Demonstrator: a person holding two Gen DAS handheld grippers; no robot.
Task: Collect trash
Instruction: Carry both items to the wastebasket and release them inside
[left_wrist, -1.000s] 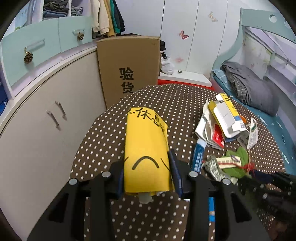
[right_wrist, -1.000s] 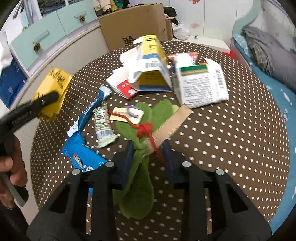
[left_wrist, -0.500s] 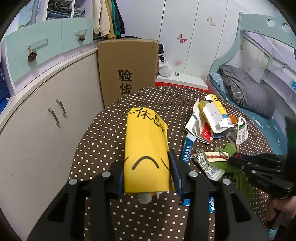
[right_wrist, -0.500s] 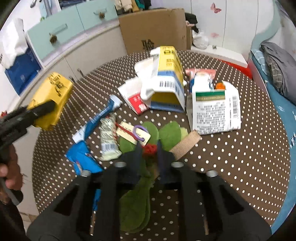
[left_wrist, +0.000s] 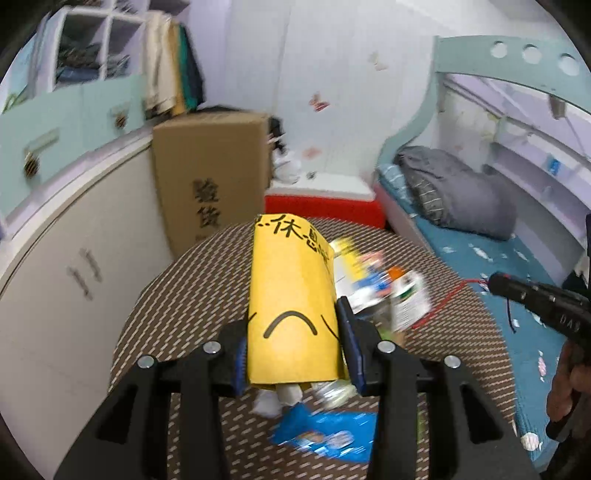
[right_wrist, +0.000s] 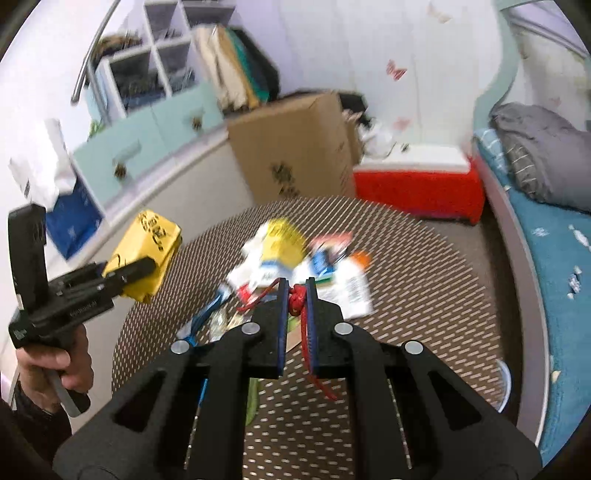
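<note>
Yellow paper bag (left_wrist: 293, 302), wrappers inside

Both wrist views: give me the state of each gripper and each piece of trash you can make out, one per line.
left gripper: shut on the yellow paper bag.
yellow paper bag: held off the table, open end toward the camera.
right gripper: shut on the red string.
red string: pinched at its knot, loose ends hanging.
blue wrapper: flat on the table.
cartons and packets: piled on the table, blurred.
</note>
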